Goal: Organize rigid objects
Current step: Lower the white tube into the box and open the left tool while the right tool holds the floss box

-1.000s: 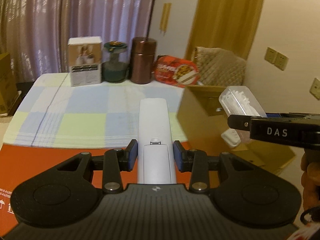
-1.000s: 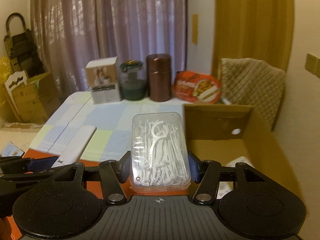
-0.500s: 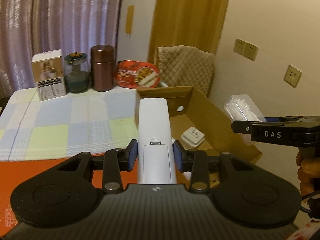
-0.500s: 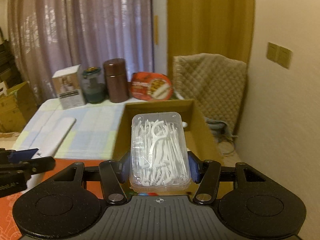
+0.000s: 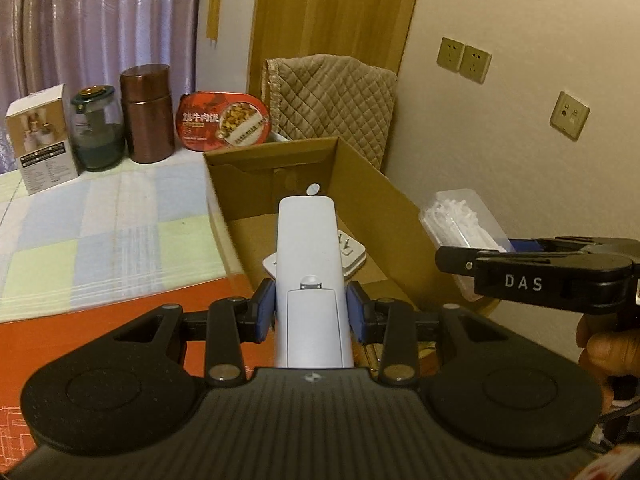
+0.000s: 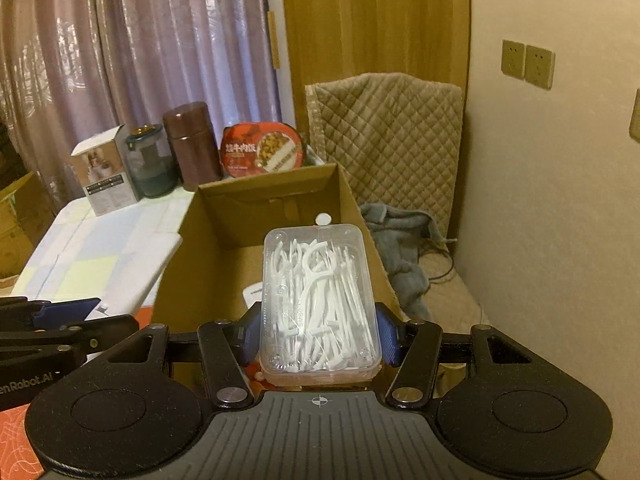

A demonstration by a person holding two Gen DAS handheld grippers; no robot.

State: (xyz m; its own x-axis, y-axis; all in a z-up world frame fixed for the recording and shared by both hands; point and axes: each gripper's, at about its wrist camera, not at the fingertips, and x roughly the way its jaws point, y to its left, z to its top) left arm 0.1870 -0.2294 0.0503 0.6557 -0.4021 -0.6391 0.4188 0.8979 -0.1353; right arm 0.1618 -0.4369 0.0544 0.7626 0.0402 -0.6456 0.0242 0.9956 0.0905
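Over corrugated cardboard box (image 5: 372, 184), left tool (image 5: 311, 307) clamps smooth remote (image 5: 310, 264), right tool (image 6: 318, 334) grips clear floss-pick case (image 6: 318, 300).

Dim, warm yellowish indoor light; fisheye bending at the edges, dark corners, slight softness throughout.

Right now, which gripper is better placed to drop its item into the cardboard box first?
Left, marginally. The left gripper holds the remote over the cardboard box; the right gripper's floss pick case sits nearer the box's right wall.
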